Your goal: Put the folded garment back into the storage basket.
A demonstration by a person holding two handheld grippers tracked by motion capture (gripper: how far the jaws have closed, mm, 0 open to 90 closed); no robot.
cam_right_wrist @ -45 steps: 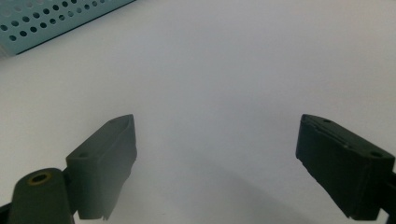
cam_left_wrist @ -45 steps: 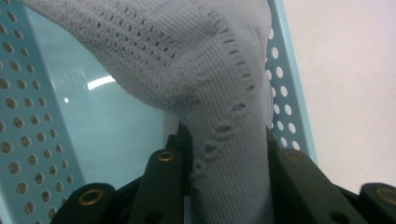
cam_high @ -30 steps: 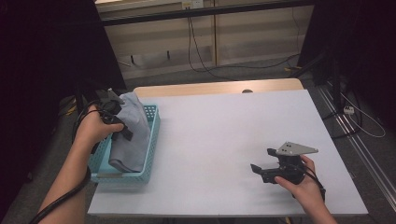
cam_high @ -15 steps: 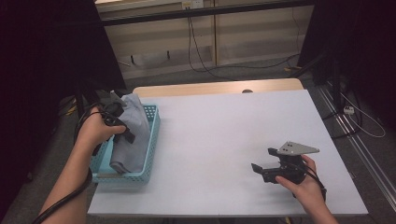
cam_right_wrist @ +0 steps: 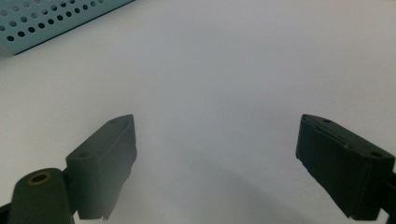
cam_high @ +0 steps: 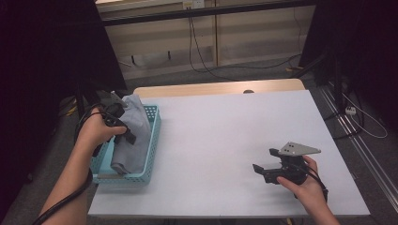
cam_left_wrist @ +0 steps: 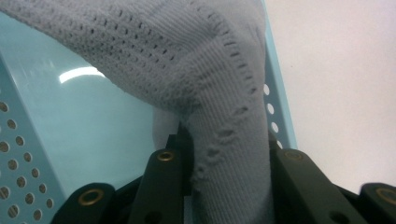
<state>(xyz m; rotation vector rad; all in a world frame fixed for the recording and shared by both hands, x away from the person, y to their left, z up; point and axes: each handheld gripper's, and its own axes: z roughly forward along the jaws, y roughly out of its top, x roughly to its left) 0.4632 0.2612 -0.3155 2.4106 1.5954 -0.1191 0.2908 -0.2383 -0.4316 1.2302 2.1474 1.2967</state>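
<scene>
Cloth [cam_high: 133, 133], a grey knitted piece, hangs pinched in the left tongs [cam_high: 123, 130] over the turquoise basket [cam_high: 152, 140] at the left edge of the bench [cam_high: 225, 140], its lower end slumped on the basket floor, so the lift out looks only half done and carrying it onto the open bench is left. Its long axis runs from the far, raised end down toward the person. The right tongs [cam_high: 264, 164] rest released on the bench, well apart, grasping nothing.
</scene>
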